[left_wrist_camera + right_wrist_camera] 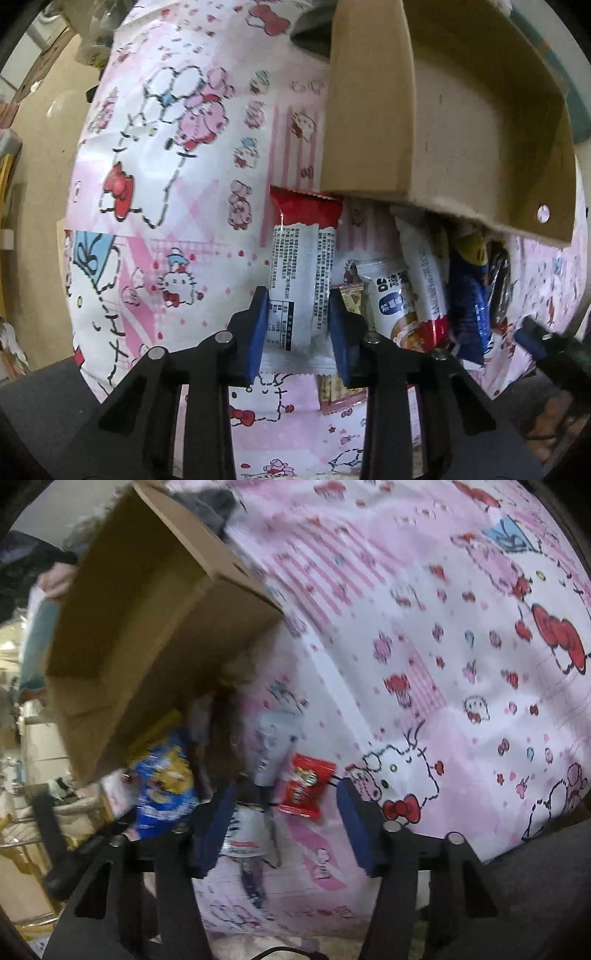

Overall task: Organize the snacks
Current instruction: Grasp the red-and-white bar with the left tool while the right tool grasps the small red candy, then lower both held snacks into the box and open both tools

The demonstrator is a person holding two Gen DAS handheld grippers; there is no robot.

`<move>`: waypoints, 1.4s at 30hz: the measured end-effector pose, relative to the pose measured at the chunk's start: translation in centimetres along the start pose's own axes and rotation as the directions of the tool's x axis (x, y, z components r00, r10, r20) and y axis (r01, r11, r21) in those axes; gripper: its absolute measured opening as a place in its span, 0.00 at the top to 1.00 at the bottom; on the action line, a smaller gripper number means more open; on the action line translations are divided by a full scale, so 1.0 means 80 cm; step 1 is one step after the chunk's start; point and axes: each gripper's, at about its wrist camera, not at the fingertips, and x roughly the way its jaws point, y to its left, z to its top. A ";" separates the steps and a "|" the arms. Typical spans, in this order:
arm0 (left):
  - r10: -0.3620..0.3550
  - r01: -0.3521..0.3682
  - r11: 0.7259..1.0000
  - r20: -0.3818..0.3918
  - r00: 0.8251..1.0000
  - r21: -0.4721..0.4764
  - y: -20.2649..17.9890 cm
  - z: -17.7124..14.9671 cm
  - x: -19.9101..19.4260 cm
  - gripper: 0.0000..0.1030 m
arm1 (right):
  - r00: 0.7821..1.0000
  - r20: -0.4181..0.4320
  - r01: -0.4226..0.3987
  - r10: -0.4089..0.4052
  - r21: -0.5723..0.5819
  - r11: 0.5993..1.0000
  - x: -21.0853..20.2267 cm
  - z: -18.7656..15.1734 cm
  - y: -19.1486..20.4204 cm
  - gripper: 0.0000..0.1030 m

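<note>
My left gripper (298,328) is shut on a red-and-white snack packet (301,273), its printed back facing me, held over the pink cartoon tablecloth (177,192). To its right lie several snacks: a white packet (391,306), a long white-and-red bar (424,280), a blue packet (469,306) and a dark one (498,284). An empty cardboard box (461,110) sits just beyond them. My right gripper (286,823) is open above the cloth; a small red packet (304,786) lies between its fingers' line, a blue cookie packet (166,779) to its left. The box (147,635) is upper left there.
A small beige-pink packet (340,391) lies under my left gripper's right finger. The right gripper's blue tip (532,343) shows at the left wrist view's right edge. A hand (55,579) is at the box's far side. Floor and clutter lie beyond the table's left edge.
</note>
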 end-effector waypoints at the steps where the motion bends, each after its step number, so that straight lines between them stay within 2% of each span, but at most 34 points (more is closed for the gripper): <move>1: -0.001 0.001 1.000 0.003 1.000 -0.006 0.001 -0.002 -0.003 0.74 | 1.000 -0.004 0.029 -0.029 -0.010 1.000 0.006 -0.001 0.002 0.49; 6: -0.003 0.004 1.000 0.019 1.000 -0.030 0.016 -0.011 -0.026 0.74 | 0.988 -0.002 0.153 -0.153 -0.050 0.987 0.029 0.001 0.008 0.60; 7: -0.002 0.003 0.999 0.026 1.000 -0.037 0.017 -0.011 -0.028 0.74 | 0.986 0.005 0.169 -0.169 -0.057 0.984 0.031 0.002 0.008 0.67; 8: -0.001 0.002 0.999 0.032 0.999 -0.044 0.019 -0.012 -0.032 0.74 | 0.983 0.013 0.186 -0.186 -0.064 0.980 0.031 0.002 0.009 0.80; 10: -0.004 0.006 0.998 0.040 0.999 -0.055 0.023 -0.018 -0.039 0.74 | 0.979 0.030 0.204 -0.202 -0.076 0.976 0.028 0.002 0.008 0.83; 13: -0.019 0.022 0.998 0.048 0.999 -0.066 0.023 -0.018 -0.050 0.74 | 0.982 0.051 0.188 -0.184 -0.094 0.978 0.012 0.000 0.008 0.84; 16: -0.050 0.055 0.996 0.064 0.997 -0.067 0.037 -0.029 -0.073 0.74 | 0.986 0.097 0.142 -0.133 -0.090 0.986 -0.019 -0.011 0.012 0.84; 19: -0.041 0.055 0.995 0.164 0.986 -0.081 0.044 -0.033 -0.115 0.74 | 0.983 0.181 0.044 -0.024 -0.105 0.994 -0.057 -0.018 0.021 0.85; 20: -0.040 0.057 0.995 0.205 0.978 -0.079 0.043 -0.033 -0.131 0.74 | 0.973 0.223 -0.025 0.052 -0.124 0.992 -0.075 -0.019 0.027 0.85; 21: -0.044 0.063 0.995 0.226 0.973 -0.078 0.041 -0.029 -0.137 0.74 | 0.963 0.251 -0.058 0.093 -0.142 0.988 -0.087 -0.020 0.031 0.85; 24: -0.070 0.091 0.994 0.299 0.952 -0.057 0.022 -0.013 -0.162 0.74 | 0.907 0.354 -0.144 0.229 -0.251 0.957 -0.130 -0.017 0.055 0.85; 27: -0.077 0.081 0.997 0.358 0.930 0.005 -0.009 0.001 -0.185 0.74 | 0.871 0.383 -0.193 0.308 -0.309 0.931 -0.146 0.000 0.076 0.84; 30: -0.086 0.072 0.996 0.378 0.922 0.050 -0.037 0.022 -0.188 0.74 | 0.855 0.400 -0.182 0.330 -0.365 0.913 -0.150 0.016 0.096 0.84; 35: -0.084 0.030 0.990 0.395 0.915 0.141 -0.088 0.051 -0.175 0.73 | 0.856 0.397 -0.159 0.333 -0.411 0.898 -0.133 0.046 0.120 0.84; 42: -0.065 -0.023 0.976 0.394 0.917 0.215 -0.124 0.071 -0.138 0.73 | 0.898 0.358 -0.100 0.256 -0.402 0.910 -0.079 0.077 0.125 0.84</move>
